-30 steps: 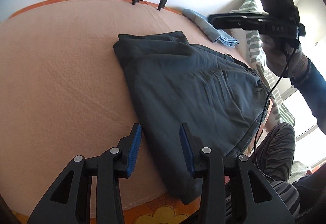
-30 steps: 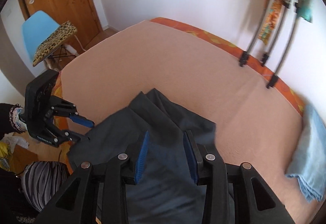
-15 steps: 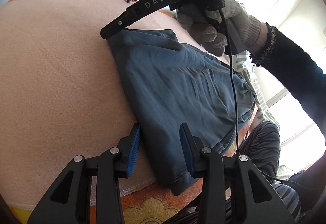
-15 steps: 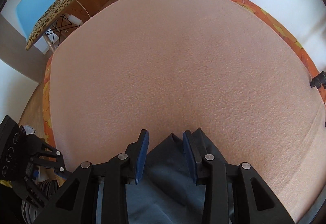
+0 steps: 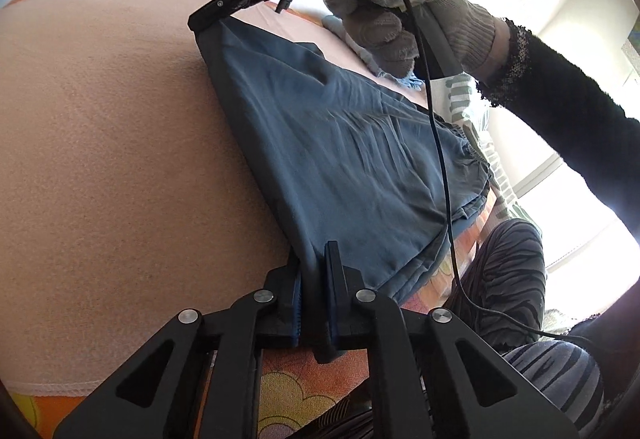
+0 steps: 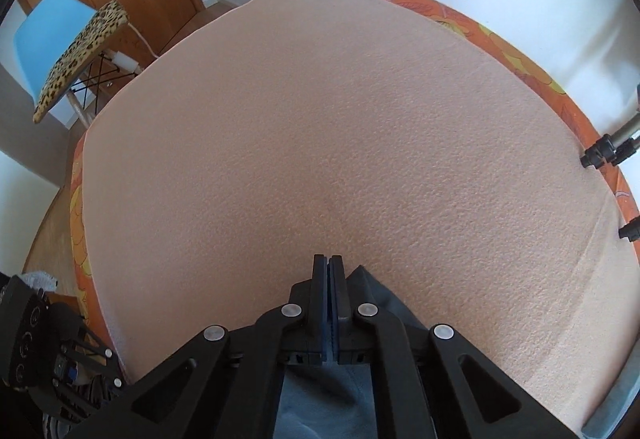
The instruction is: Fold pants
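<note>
Dark blue pants (image 5: 340, 143) lie folded on a peach blanket (image 5: 120, 139) over the bed. My left gripper (image 5: 314, 259) is closing on the pants' near corner at the bed's front edge, and cloth sits pinched between its blue pads. A gloved hand (image 5: 400, 11) holds my right gripper (image 5: 200, 24) steeply downward at the far corner, where the cloth is drawn up to its tips. In the right wrist view that gripper (image 6: 328, 263) is shut, pads together, with a fold of pants (image 6: 376, 295) beside and under its fingers.
A light blue towel (image 5: 404, 81) and a striped pillow (image 5: 468, 99) lie beyond the pants. Tripod feet (image 6: 604, 151) stand on the bed's far right edge. A blue chair with a leopard cushion (image 6: 80, 51) stands by the wooden door. A person's striped trouser legs (image 5: 508, 271) are at the bed's front.
The right gripper came down onto the pants' far corner and shut. The left gripper's jaws closed from wide apart onto the near corner.
</note>
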`<state>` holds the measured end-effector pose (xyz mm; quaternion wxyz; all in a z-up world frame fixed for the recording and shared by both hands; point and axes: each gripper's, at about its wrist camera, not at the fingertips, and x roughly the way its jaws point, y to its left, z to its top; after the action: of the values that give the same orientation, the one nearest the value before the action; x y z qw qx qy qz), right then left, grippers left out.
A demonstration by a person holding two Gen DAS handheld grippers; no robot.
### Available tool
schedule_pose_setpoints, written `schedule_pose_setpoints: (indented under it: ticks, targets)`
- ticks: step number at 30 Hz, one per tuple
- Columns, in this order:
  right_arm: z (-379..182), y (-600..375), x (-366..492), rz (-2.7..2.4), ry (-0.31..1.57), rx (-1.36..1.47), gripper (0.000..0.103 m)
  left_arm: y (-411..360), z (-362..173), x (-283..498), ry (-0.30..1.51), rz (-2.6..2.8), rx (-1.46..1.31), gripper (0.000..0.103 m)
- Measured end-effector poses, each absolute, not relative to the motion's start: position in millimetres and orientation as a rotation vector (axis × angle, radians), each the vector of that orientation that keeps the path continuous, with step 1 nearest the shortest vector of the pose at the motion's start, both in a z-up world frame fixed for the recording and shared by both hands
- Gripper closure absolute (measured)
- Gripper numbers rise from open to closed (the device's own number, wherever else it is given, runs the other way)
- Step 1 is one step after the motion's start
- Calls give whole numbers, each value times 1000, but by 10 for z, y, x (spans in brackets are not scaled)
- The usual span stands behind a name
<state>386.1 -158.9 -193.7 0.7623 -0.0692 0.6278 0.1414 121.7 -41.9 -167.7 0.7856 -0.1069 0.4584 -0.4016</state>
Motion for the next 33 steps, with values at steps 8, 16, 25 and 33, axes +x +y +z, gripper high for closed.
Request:
schedule_pose_setpoints:
  ticks: [8,16,25,33]
  targets:
    - [-2017,-1870,3959,198,1337,-73,103,-389,-1648,1164,995,-848,-216,97]
    - [-1531,-2215,3833,100,1203,49,68,-303,-1666,1184,1040,-821,-248,87]
    - [-891,-2287,2889,94,1084,77,56,135,-1259,1359,989,-681,-280,80]
    - [-424,-2415,2150,33,958,160,45,290,-360,1464,892,-588,-151,80]
